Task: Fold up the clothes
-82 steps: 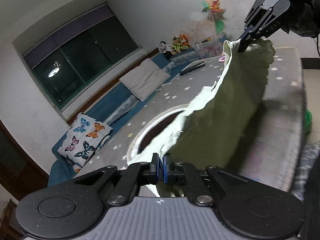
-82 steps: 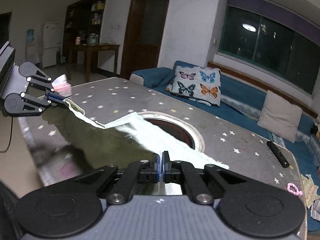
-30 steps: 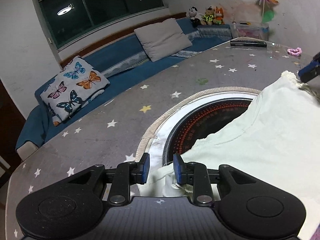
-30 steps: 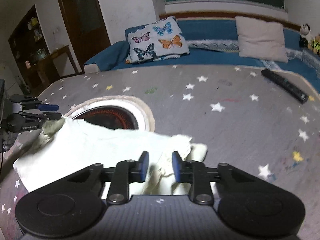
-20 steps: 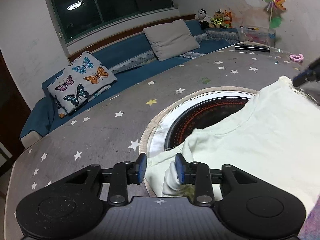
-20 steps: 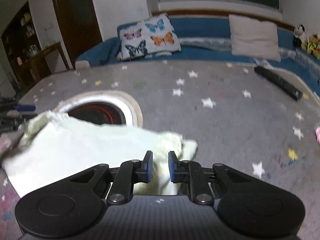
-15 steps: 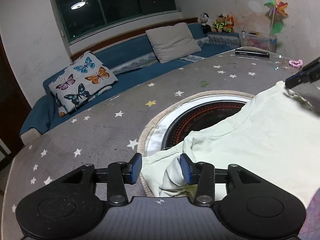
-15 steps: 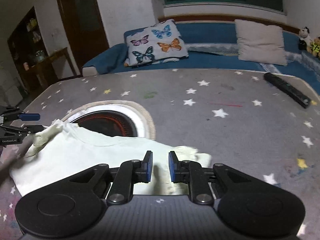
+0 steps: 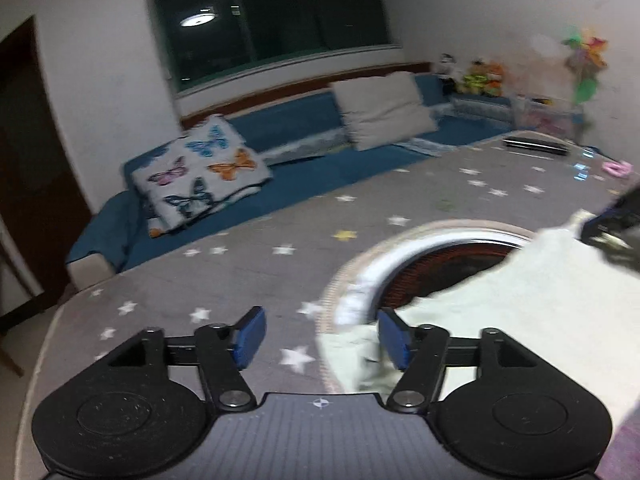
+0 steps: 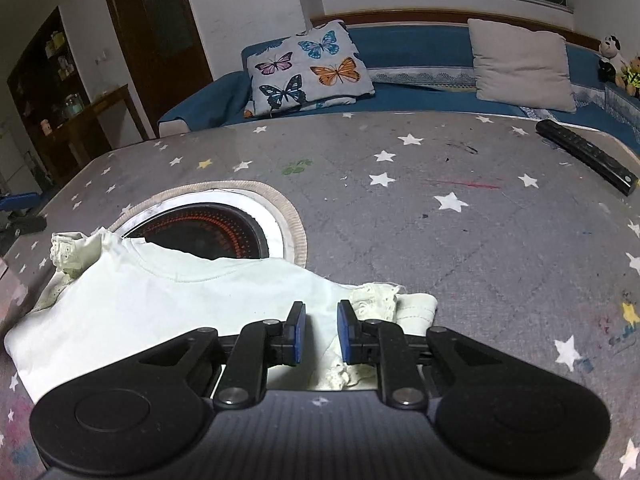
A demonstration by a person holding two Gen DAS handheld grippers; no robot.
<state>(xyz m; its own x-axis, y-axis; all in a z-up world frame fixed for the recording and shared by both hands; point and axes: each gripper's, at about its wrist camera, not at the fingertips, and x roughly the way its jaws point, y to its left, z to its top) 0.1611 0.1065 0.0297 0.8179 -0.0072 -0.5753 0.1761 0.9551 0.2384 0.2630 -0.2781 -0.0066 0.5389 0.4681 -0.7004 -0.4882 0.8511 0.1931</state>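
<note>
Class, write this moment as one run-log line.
stage: garment laid out | left gripper: open | right gripper: open, over hem | pale green cotton top: flat on grey star-print table, partly covering round burner

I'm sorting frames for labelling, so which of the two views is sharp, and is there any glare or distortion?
Left wrist view: motion-blurred throughout, the garment and stars smeared; a ceiling lamp reflects in the window. Right wrist view: sharp, the shirt's neckline and the remote crisp. Both: fisheye bending and dark corners.
</note>
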